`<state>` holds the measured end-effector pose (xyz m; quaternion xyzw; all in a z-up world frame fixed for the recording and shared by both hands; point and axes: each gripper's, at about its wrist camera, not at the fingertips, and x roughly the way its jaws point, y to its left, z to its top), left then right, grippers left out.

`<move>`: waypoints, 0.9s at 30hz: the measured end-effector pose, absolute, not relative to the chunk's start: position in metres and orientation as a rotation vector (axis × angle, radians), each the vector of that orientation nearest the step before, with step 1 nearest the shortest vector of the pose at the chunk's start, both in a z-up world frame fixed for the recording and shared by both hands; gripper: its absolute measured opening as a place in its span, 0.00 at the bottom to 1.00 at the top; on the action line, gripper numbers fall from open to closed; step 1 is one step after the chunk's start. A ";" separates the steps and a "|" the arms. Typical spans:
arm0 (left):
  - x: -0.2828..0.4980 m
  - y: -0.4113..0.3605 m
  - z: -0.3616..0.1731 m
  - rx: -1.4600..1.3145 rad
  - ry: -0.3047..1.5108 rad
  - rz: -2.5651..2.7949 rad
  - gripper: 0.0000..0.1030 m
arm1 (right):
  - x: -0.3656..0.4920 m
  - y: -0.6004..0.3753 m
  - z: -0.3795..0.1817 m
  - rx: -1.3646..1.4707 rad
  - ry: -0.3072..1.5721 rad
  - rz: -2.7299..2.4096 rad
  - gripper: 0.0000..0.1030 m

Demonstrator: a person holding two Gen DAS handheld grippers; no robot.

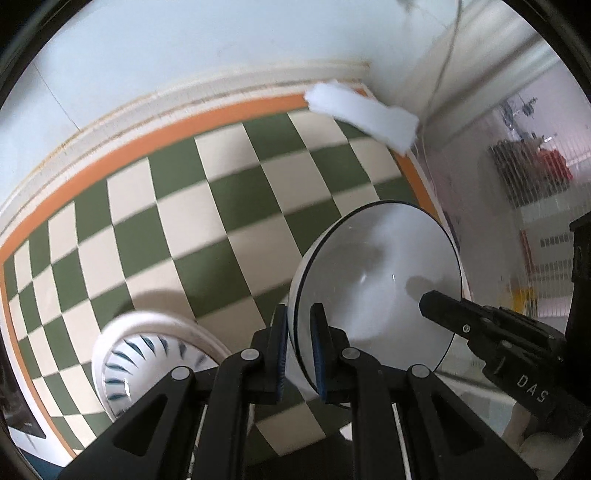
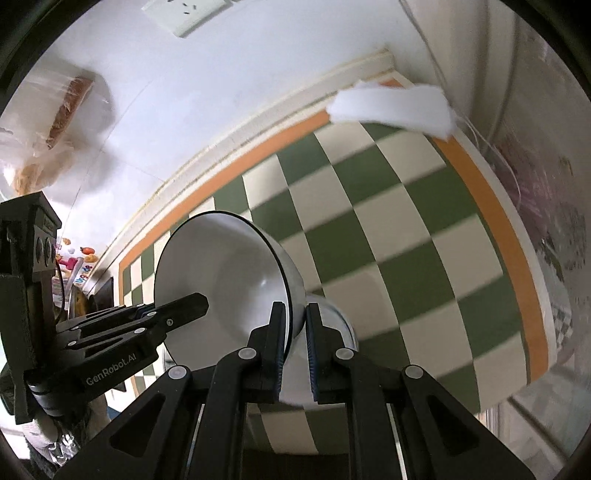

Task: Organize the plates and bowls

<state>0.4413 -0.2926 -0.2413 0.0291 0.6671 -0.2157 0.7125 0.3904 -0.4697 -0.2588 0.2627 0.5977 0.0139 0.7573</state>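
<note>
Both views are smeared by motion, so the check pattern and the far edges read soft. The white bowl with a dark rim (image 1: pixel 376 280) is tipped on its side and held up off the surface (image 1: pixel 207 206), with both tools on it. The left tool (image 1: pixel 298 325) is clamped narrow on the near part of the rim, one pad inside and one outside. The right tool (image 2: pixel 295 325) pinches the rim on the opposite side the same way. Each camera's own tool hides the bowl's near wall, and the bowl's foot is hard to make out behind the pads in the right wrist view.

Only the left wrist view shows a second bowl (image 1: pixel 147 358), white with dark blue dashes inside, at the near left; the left tool's frame cuts off part of it. It also shows the right tool coming in from the right, its tip inside the white bowl. Only the right wrist view shows a wall socket (image 2: pixel 184 14) at the top and a clear bag with something brown in it (image 2: pixel 70 110) at the far left, too blurred to name.

The surface carries a green and cream checked cloth with an orange border. A white pad or cloth (image 1: pixel 362 114) lies at its far right corner, against a pale wall. Right of it the room shows only through hazy plastic or glass.
</note>
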 end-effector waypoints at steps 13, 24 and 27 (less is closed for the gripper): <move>0.412 -0.302 -0.288 0.124 1.570 -0.460 0.10 | 0.359 -0.475 -0.314 0.635 1.393 0.009 0.12; 0.412 -0.301 -0.304 0.151 1.591 -0.425 0.10 | 0.363 -0.472 -0.330 0.656 1.420 0.022 0.13; 0.414 -0.301 -0.306 0.144 1.596 -0.424 0.10 | 0.364 -0.472 -0.335 0.660 1.430 0.018 0.13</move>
